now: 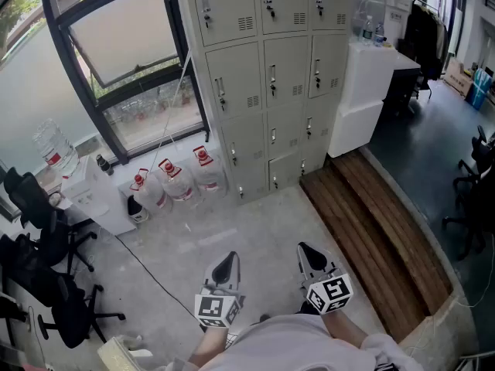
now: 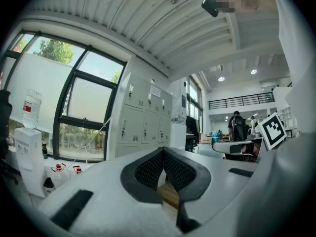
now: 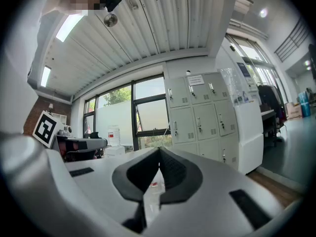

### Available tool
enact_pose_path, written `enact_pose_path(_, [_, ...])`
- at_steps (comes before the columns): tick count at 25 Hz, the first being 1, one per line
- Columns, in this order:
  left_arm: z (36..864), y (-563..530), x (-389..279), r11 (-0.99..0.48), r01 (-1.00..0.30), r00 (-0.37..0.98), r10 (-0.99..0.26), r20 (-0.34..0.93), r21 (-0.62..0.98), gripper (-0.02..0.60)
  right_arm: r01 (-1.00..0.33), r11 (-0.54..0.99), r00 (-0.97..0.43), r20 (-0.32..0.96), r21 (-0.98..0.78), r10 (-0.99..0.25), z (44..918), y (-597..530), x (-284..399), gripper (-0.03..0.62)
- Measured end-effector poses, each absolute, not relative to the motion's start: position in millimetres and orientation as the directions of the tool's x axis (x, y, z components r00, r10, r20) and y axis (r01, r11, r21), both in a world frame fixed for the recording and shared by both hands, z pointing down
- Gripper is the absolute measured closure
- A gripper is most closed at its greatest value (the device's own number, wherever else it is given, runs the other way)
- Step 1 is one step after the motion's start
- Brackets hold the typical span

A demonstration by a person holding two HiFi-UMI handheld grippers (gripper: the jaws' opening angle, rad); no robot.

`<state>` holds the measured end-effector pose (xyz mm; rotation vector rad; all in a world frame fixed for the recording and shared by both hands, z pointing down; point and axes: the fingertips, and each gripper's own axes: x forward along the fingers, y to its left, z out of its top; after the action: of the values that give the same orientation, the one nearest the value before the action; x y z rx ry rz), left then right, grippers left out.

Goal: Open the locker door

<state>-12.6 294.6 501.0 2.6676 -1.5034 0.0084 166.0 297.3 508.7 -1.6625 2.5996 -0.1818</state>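
- The left tongs (image 1: 226,264) and right tongs (image 1: 310,255) sit lowest in the head view, side by side above the person's pale shirt (image 1: 290,345). Both are smooth white shells with dark tips, and each carries one cube with black-and-white square markers.
- In the left gripper view the left tongs (image 2: 162,155) have their two black, dimpled pads pressed together at the tip, with nothing between them.
- In the right gripper view the right tongs (image 3: 159,155) are also together at the tip and grip nothing.
- The locker bank (image 1: 271,76) stands well ahead of both tongs against the far wall. It is grey sheet metal in three columns, with four rows showing in the head view. Every visible door is flat and closed, with a small upright latch handle and a slotted vent.
- Three clear water jugs (image 1: 172,181) with red caps stand on the floor just left of the lockers, below a dark-framed window (image 1: 124,60).
- One more jug tops a white dispenser (image 1: 91,198) further left.
- A boxy white cabinet (image 1: 362,91) abuts the lockers' right side.
- A brown plank step (image 1: 371,230) runs along the right, and the grey floor (image 1: 232,222) is smooth.
- Black office chairs (image 1: 39,261) crowd the left edge.
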Motion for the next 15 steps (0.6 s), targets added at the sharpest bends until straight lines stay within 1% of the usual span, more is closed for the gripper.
enact_pose_path(7, [494.9, 299.0, -11.7, -0.506, -0.859, 0.509, -0.861, 0.018, 0.078, 0.58, -0.901, 0.414, -0.42, 0.02, -0.127, -0.907, 507.4, 298.0, 167.0, 0.58])
enact_pose_path(15, [497.3, 297.3, -15.4, -0.503, -0.861, 0.506, -0.862, 0.025, 0.084, 0.578, -0.899, 0.419, -0.425, 0.026, -0.125, -0.905, 509.1, 297.0, 162.7, 0.58])
